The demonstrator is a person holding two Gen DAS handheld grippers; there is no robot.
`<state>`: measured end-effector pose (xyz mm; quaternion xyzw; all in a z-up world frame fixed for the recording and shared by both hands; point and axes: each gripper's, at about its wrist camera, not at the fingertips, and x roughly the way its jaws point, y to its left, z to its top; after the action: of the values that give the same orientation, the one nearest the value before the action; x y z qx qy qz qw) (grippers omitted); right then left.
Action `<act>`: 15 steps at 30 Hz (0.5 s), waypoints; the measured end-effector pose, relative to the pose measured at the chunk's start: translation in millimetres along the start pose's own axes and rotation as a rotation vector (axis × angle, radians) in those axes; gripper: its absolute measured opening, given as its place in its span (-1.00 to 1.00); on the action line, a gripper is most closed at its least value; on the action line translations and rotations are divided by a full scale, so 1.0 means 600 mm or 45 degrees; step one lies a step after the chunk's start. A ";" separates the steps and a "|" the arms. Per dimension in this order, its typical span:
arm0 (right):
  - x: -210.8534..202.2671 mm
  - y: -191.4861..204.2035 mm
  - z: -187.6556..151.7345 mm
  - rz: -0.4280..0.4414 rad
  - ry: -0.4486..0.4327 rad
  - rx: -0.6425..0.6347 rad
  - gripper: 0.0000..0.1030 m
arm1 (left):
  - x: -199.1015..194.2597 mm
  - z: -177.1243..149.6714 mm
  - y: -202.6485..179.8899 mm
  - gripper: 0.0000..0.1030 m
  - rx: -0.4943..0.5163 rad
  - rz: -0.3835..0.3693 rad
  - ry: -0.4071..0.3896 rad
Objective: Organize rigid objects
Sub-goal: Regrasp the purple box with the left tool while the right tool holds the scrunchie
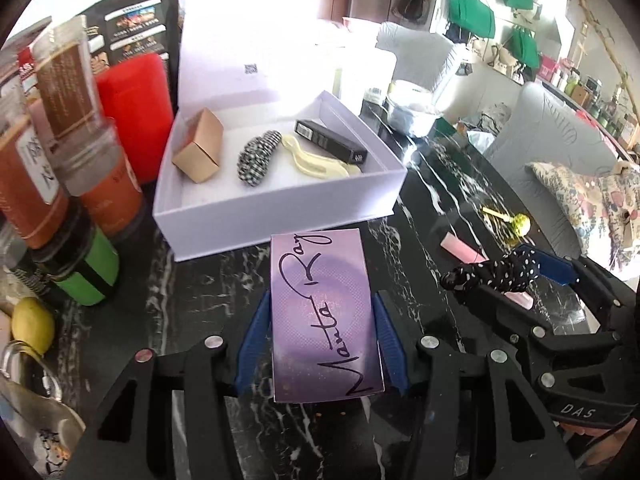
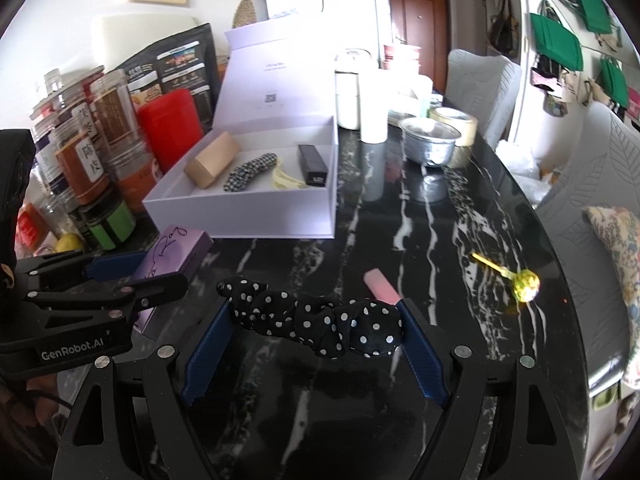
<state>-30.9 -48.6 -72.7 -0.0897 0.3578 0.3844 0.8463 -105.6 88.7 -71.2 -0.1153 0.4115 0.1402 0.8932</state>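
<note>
While the left gripper clamps its blue pads against both long sides of the purple box (the one with looping black script across its top), the box sits low over the black marble table, its far end pointing to twelve o'clock and lying just short of the front wall of the white box. That white box stands open with its lid upright behind it. Inside, from nine o'clock to three o'clock, lie a tan carton, a houndstooth hair clip, a cream hair clip and a black slim box.

From the right wrist camera, the right gripper has its fingers spread fairly wide, and the polka-dot hair clip spans the gap between the blue pads, touching both, raised off the tabletop. Just beyond its right end, at about one o'clock, a pink bar lies flat on the marble. Farther out toward two o'clock lies a lollipop, its yellow stick pointing away to the upper left. At nine o'clock in this view the left gripper appears side-on with the purple box between its fingers, close to the near corner of the white box.

Jars and a red case crowd the table's edge at ten o'clock of the left view.
</note>
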 end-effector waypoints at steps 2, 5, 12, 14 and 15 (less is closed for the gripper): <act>-0.003 0.007 0.005 0.014 -0.010 -0.012 0.59 | -0.013 0.006 0.006 0.00 -0.009 0.009 -0.022; -0.010 0.018 0.015 0.033 -0.029 -0.030 0.59 | -0.029 0.013 0.013 0.00 -0.017 0.018 -0.049; -0.022 0.039 0.047 0.055 -0.071 -0.073 0.59 | -0.057 0.041 0.023 0.00 -0.007 0.018 -0.109; -0.025 0.043 0.055 0.063 -0.082 -0.076 0.59 | -0.063 0.050 0.024 0.00 0.001 0.030 -0.126; -0.027 0.044 0.058 0.064 -0.088 -0.078 0.59 | -0.066 0.054 0.024 0.00 0.006 0.035 -0.135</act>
<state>-38.5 -24.9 -33.0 -0.0932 0.3186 0.4191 0.8451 -112.2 106.7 -21.5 -0.1001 0.3656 0.1572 0.9119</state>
